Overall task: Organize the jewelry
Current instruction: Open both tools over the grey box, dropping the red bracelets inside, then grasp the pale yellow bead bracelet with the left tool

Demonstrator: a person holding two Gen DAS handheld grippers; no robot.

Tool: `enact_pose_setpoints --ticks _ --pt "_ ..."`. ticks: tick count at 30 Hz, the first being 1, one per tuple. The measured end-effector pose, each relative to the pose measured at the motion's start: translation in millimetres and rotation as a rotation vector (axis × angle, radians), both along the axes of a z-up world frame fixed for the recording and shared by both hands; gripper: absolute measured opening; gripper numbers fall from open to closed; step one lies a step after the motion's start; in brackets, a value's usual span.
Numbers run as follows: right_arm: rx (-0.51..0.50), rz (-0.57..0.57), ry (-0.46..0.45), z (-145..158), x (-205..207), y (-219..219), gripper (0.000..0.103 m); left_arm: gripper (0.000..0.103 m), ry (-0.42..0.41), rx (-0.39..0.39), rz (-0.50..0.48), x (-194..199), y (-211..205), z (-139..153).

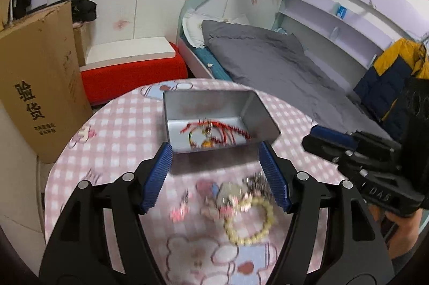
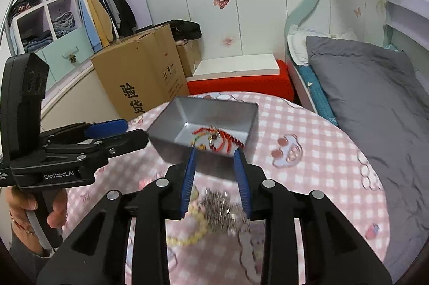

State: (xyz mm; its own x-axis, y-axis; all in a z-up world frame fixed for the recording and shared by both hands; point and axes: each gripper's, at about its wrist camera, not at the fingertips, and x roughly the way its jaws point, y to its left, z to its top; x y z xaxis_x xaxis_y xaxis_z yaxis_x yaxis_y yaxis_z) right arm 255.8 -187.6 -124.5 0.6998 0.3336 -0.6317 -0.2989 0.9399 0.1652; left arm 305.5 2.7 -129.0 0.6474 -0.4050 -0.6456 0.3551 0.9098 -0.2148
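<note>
- Hovering nearest the lens in the left wrist view, the left gripper (image 1: 215,172) has its blue ribbed pads spread wide, with nothing between them.
- Just below those pads on the round table with the pink checked cartoon cloth (image 1: 112,124) lie a pale yellow beaded bracelet (image 1: 252,223), a blurred silvery chain heap (image 1: 256,181) and small pink trinkets (image 1: 178,210).
- In the right wrist view the right gripper (image 2: 215,177) has its pads parted more narrowly, over the silvery chain heap (image 2: 218,212); they pinch nothing, and the pale yellow beaded bracelet (image 2: 191,231) lies just left of the heap.
- Beyond the loose pieces stands an open rectangular silver metal tin (image 1: 257,108); inside it lie red cord bracelets (image 1: 228,132) with small gold and green bits.
- Only the right view shows the left hand (image 2: 34,212) around its gripper handle and an open wardrobe with hanging clothes (image 2: 104,11).
- Only the left view shows a navy and yellow jacket (image 1: 388,76) beside the grey-covered bed (image 1: 281,65).
- Both show a tall brown cardboard box (image 2: 142,76).
</note>
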Motion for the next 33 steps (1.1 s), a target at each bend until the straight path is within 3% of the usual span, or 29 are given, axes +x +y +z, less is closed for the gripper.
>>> enact_pose_setpoints --ticks 9,16,18,21,26,28,29,33 --pt "-0.01 -0.016 0.06 -28.5 -31.7 -7.3 0.032 0.066 0.081 0.061 -0.008 -46.7 -19.4 -38.5" --pt "0.01 -0.035 0.105 -43.2 -47.3 -20.3 0.033 0.065 0.064 0.107 -0.148 -69.7 -53.9 -50.5" --pt "0.019 -0.038 0.107 -43.9 -50.2 -23.9 0.033 0.052 0.074 0.132 -0.16 -68.2 -62.3 -55.1" --pt "0.021 -0.037 0.114 -47.5 -52.7 -26.7 0.034 0.042 0.111 0.155 -0.166 -62.8 -70.7 -67.0" --pt "0.029 -0.032 0.127 -52.7 -52.5 -31.8 0.034 0.035 0.148 0.197 -0.183 -59.4 -82.1 -79.7" --pt "0.032 -0.033 0.129 -54.4 -51.7 -33.4 0.034 0.028 0.126 0.24 -0.179 -60.7 -86.5 -81.4" --pt "0.034 -0.033 0.13 -54.5 -51.2 -34.2 0.034 0.012 0.115 0.256 -0.166 -60.8 -86.5 -80.9" --pt "0.038 -0.025 0.139 -56.1 -49.2 -34.8 0.035 0.009 0.127 0.174 -0.133 -60.5 -71.1 -74.9"
